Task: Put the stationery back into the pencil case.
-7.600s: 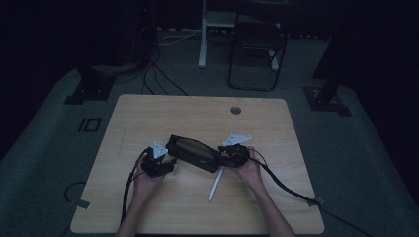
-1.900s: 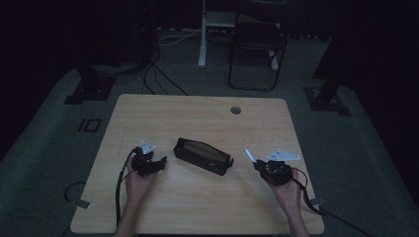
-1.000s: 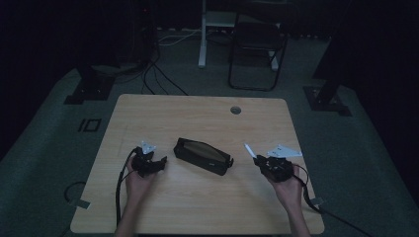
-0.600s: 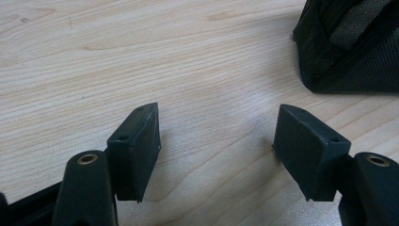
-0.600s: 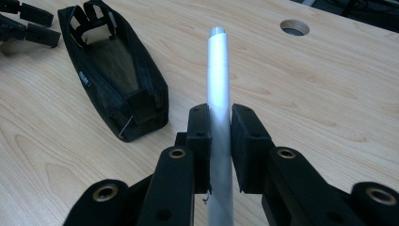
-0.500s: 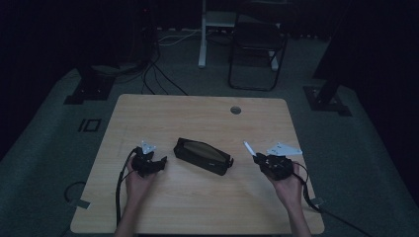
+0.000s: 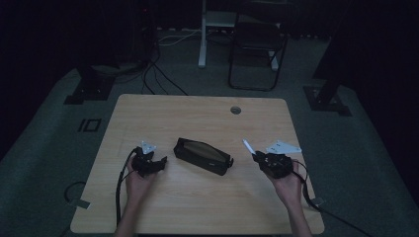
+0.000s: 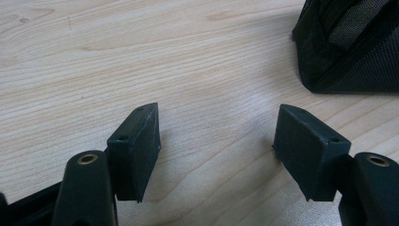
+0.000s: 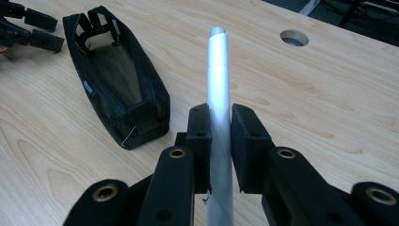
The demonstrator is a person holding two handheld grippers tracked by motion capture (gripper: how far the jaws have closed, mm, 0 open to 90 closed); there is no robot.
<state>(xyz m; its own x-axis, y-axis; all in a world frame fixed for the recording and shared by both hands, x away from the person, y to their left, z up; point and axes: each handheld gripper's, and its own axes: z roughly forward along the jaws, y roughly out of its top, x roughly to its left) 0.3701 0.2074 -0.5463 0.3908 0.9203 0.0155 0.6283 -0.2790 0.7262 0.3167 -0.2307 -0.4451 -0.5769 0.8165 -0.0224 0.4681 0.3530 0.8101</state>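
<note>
A black fabric pencil case [image 7: 202, 156] lies open in the middle of the wooden table [image 7: 197, 113], its unzipped mouth facing up [image 9: 113, 70]. My right gripper [image 7: 259, 157] is to the right of the case, shut on a white pen [image 9: 219, 84] that sticks out past the jaws toward the table's far side. The pen's tip [image 7: 246, 145] shows pale in the high view. My left gripper [image 7: 157, 162] rests to the left of the case, open, nothing between its fingers [image 8: 136, 146]. A corner of the case [image 8: 348, 47] lies just beyond its jaws.
A round cable hole [image 7: 235, 109] is set in the table near its far edge. Cables trail from both grippers off the near edge. A chair [image 7: 257, 44] and stand legs occupy the dark floor beyond the table.
The right gripper with the pen has crept a little left toward the case over the last second. Much earlier both grippers were at the case and the pen lay on the table.
</note>
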